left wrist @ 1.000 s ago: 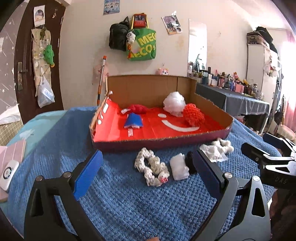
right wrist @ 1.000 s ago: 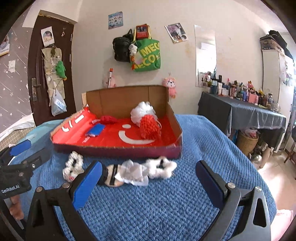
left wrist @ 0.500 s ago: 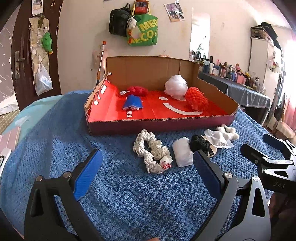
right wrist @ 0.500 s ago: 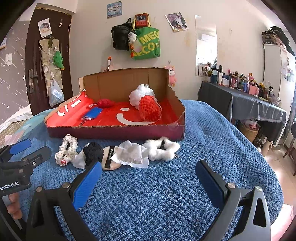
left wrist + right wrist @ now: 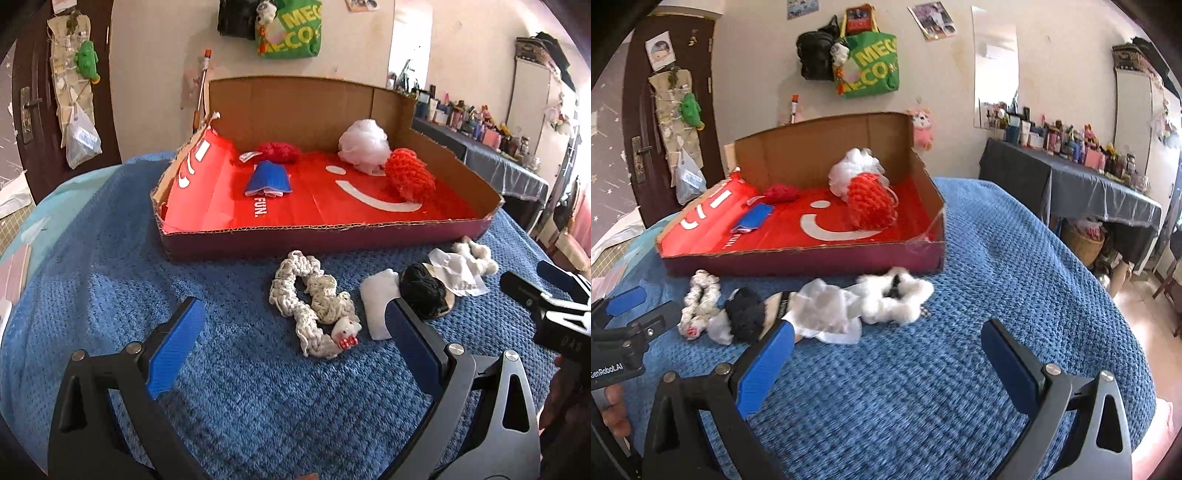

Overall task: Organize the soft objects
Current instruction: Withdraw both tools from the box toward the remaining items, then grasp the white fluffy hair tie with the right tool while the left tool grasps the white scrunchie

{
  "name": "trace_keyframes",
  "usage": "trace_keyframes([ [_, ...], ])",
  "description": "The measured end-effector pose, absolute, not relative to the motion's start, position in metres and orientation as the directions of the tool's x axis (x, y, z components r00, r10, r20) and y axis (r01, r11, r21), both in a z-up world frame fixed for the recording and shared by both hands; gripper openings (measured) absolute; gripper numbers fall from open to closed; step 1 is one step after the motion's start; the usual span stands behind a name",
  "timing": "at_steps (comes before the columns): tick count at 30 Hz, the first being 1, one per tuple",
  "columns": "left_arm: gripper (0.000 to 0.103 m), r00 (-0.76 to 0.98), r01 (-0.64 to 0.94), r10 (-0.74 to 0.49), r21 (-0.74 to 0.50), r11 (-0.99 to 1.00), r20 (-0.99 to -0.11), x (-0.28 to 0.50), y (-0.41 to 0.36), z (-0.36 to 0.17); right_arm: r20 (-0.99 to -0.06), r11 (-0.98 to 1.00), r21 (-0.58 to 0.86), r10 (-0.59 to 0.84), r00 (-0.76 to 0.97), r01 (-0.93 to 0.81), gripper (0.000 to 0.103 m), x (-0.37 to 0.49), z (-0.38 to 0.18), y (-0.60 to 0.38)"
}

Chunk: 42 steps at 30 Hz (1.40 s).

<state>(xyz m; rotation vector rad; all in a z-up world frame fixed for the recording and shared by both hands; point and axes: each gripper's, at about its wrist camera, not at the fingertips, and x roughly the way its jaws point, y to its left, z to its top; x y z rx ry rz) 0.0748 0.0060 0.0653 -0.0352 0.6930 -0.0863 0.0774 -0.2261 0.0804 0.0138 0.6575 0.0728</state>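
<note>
A shallow cardboard box with a red lining sits on a blue blanket. Inside lie a white puff, a red knitted ball, a blue pad and a small red item. In front of the box lie a cream scrunchie, a white pad, a black pom, a white cloth and a white fluffy piece. My left gripper is open, just short of the scrunchie. My right gripper is open near the cloth.
A dark door stands at the left. Bags hang on the wall. A cluttered dark-covered table is at the right. The blanket's near part lies bare. A hand holds the left gripper.
Both grippers have moved forward and lower toward the items in front of the box, which now look larger. Both stay open; nothing on the blanket has shifted.
</note>
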Motion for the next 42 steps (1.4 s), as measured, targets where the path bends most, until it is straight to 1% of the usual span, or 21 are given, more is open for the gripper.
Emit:
trace_keyframes([
  [4,0.100,0.740,0.063,-0.087,-0.060,0.996,-0.667,0.086,0.007,0.063,-0.644,0.998,0.055,0.067,0.762,-0.041,0.103,0.092,0.080,-0.239],
  [7,0.100,0.716,0.061,-0.076,-0.047,0.997,-0.694,0.095,0.006,0.059,-0.681,0.999,0.034,0.046,0.731,-0.032,0.103,0.106,0.078,-0.247],
  [11,0.100,0.677,0.073,-0.083,-0.046,0.996,-0.731,0.104,0.005,0.052,-0.769,0.997,0.034,0.068,0.636,-0.065,0.103,0.128,0.068,-0.257],
  [16,0.100,0.631,0.077,-0.080,-0.040,0.996,-0.772,0.114,0.006,0.042,-0.801,0.994,-0.037,0.033,0.598,-0.104,0.103,0.141,0.061,-0.255],
  [19,0.101,0.612,0.088,-0.099,-0.057,0.994,-0.784,0.118,0.008,0.040,-0.821,0.991,-0.028,0.052,0.568,-0.131,0.103,0.150,0.056,-0.252],
  [25,0.101,0.620,0.114,-0.095,-0.030,0.993,-0.779,0.113,0.019,0.044,-0.825,0.988,-0.007,0.081,0.560,-0.153,0.103,0.155,0.058,-0.246],
  [28,0.101,0.631,0.112,-0.073,-0.003,0.994,-0.772,0.110,0.024,0.048,-0.826,0.987,0.006,0.095,0.556,-0.159,0.103,0.158,0.058,-0.243],
  [34,0.101,0.638,0.131,-0.070,0.018,0.991,-0.767,0.110,0.018,0.051,-0.824,0.983,0.003,0.106,0.557,-0.183,0.103,0.161,0.058,-0.237],
  [39,0.098,0.602,0.148,-0.103,-0.016,0.989,-0.792,0.121,0.010,0.041,-0.816,0.984,0.008,0.108,0.568,-0.176,0.103,0.170,0.058,-0.237],
  [40,0.098,0.598,0.149,-0.109,-0.024,0.989,-0.794,0.122,0.009,0.040,-0.812,0.984,0.012,0.112,0.573,-0.175,0.102,0.171,0.059,-0.237],
  [41,0.095,0.595,0.148,-0.112,-0.029,0.989,-0.796,0.123,0.009,0.038,-0.806,0.984,0.018,0.120,0.580,-0.179,0.100,0.171,0.059,-0.237],
  [42,0.093,0.589,0.142,-0.112,-0.033,0.989,-0.800,0.125,0.009,0.036,-0.804,0.983,0.022,0.125,0.582,-0.181,0.096,0.171,0.060,-0.237],
])
